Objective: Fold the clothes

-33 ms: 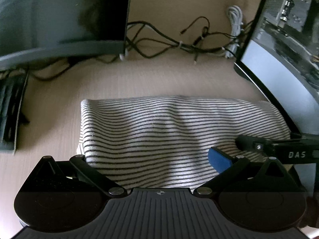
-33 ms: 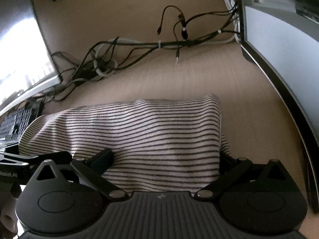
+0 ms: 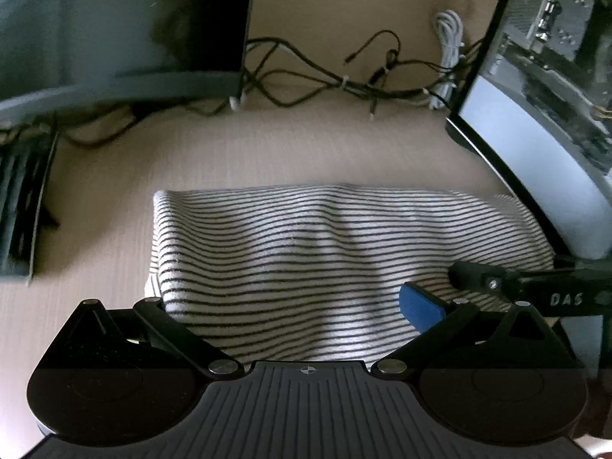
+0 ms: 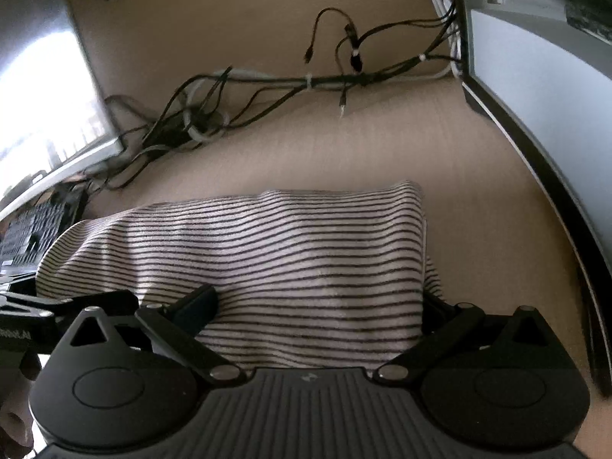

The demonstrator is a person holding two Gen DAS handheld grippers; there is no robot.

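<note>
A folded white garment with thin black stripes [image 3: 306, 260] lies on the wooden desk [image 3: 267, 153]; it also shows in the right wrist view [image 4: 298, 267]. My left gripper [image 3: 290, 306] is open wide, its fingers straddling the garment's near edge, the blue pad [image 3: 419, 306] resting on the cloth and the left finger hidden beside the cloth's left corner. My right gripper [image 4: 317, 306] is open wide too, its fingers either side of the garment's right end. The right gripper's finger [image 3: 474, 275] shows at the right of the left wrist view.
A bundle of black and white cables [image 4: 306, 80] runs along the back of the desk. A monitor [image 3: 114, 26] stands at back left with a keyboard [image 4: 26, 229] near it. A curved dark-edged screen [image 4: 535, 114] stands close on the right.
</note>
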